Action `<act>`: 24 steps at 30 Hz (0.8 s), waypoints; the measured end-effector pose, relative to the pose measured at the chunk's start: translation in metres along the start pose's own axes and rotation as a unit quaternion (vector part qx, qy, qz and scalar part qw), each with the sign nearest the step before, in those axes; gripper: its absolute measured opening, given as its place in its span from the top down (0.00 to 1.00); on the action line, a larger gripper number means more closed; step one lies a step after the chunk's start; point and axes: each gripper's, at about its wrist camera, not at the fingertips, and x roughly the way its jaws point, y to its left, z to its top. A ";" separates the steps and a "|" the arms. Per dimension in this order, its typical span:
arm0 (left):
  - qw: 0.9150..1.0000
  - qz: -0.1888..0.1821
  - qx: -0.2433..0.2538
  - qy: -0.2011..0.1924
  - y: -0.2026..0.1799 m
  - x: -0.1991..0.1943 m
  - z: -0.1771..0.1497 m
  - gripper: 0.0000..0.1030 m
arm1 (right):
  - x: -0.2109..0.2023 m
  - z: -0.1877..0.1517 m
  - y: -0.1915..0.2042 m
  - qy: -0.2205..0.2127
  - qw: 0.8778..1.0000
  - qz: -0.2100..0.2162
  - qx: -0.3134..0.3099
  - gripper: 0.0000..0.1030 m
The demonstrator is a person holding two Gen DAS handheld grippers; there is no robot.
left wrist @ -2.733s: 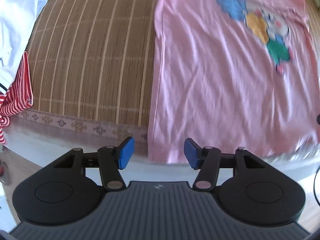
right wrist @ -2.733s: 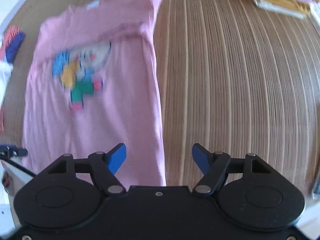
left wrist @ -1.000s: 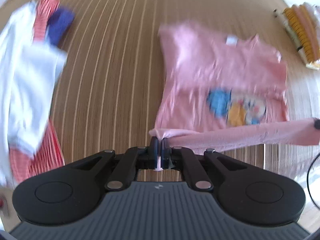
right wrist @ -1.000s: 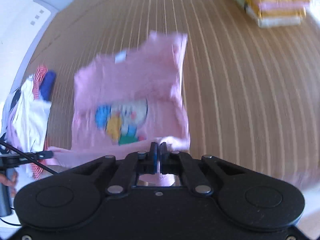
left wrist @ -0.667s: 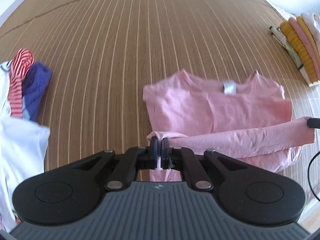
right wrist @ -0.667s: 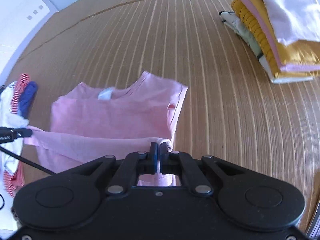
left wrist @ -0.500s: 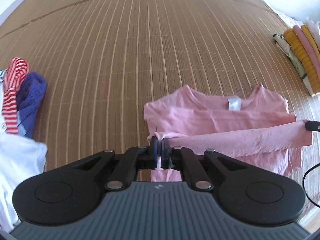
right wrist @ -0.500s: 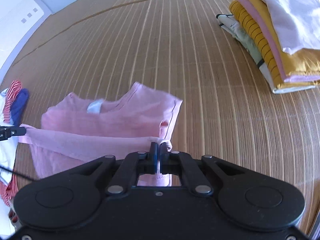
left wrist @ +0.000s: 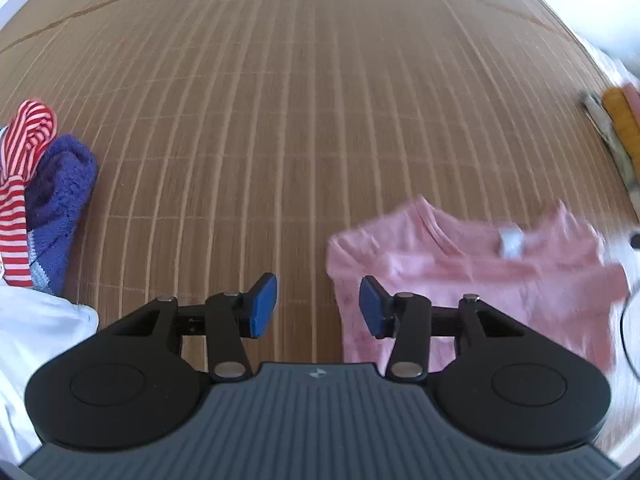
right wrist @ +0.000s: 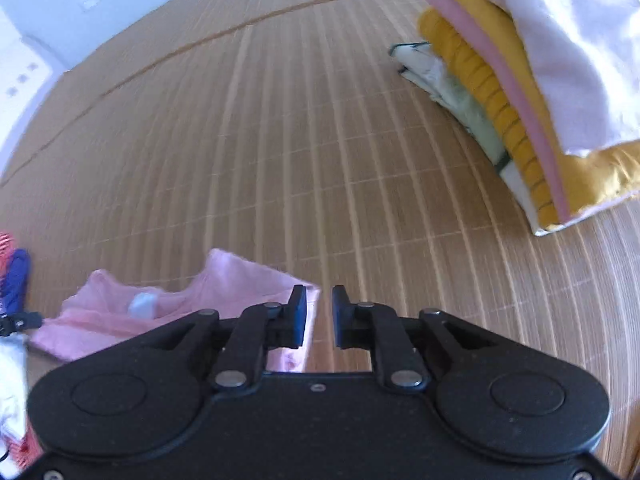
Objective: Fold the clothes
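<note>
Both grippers, left gripper and right gripper, hang open and empty, apparently having released the halved pink shirt at five o'clock

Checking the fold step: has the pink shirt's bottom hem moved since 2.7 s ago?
Yes. The pink shirt now lies doubled, its hem carried away from the mat's near edge, up by the collar tag. Both grippers are open.
</note>
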 end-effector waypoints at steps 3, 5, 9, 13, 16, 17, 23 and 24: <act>0.999 -0.029 0.037 0.023 -0.014 -0.010 -0.013 0.50 | -0.003 -0.014 0.008 0.035 0.995 0.093 -0.004 0.84; 0.996 -0.050 0.049 0.048 -0.022 -0.008 -0.022 0.50 | -0.001 -0.026 0.018 0.063 0.990 0.123 -0.019 0.83; 0.989 -0.082 0.056 0.105 -0.039 0.023 -0.029 0.50 | 0.026 -0.050 0.031 0.133 0.984 0.114 -0.046 0.82; 0.989 -0.080 0.055 0.116 -0.047 0.052 -0.025 0.47 | 0.045 -0.053 0.032 0.156 0.982 0.082 -0.074 0.82; 0.992 -0.088 0.009 0.088 -0.038 0.053 -0.011 0.47 | 0.047 -0.039 0.031 0.140 0.982 0.070 -0.106 0.82; 0.994 -0.084 0.004 0.070 -0.035 0.050 -0.005 0.47 | 0.046 -0.032 0.030 0.128 0.983 0.067 -0.114 0.82; 0.999 -0.043 0.008 -0.003 -0.017 0.043 0.033 0.47 | 0.024 0.013 0.020 0.014 0.992 0.014 -0.128 0.77; 0.999 -0.032 0.005 -0.014 -0.013 0.040 0.035 0.47 | 0.019 0.018 0.019 -0.001 0.992 0.008 -0.127 0.76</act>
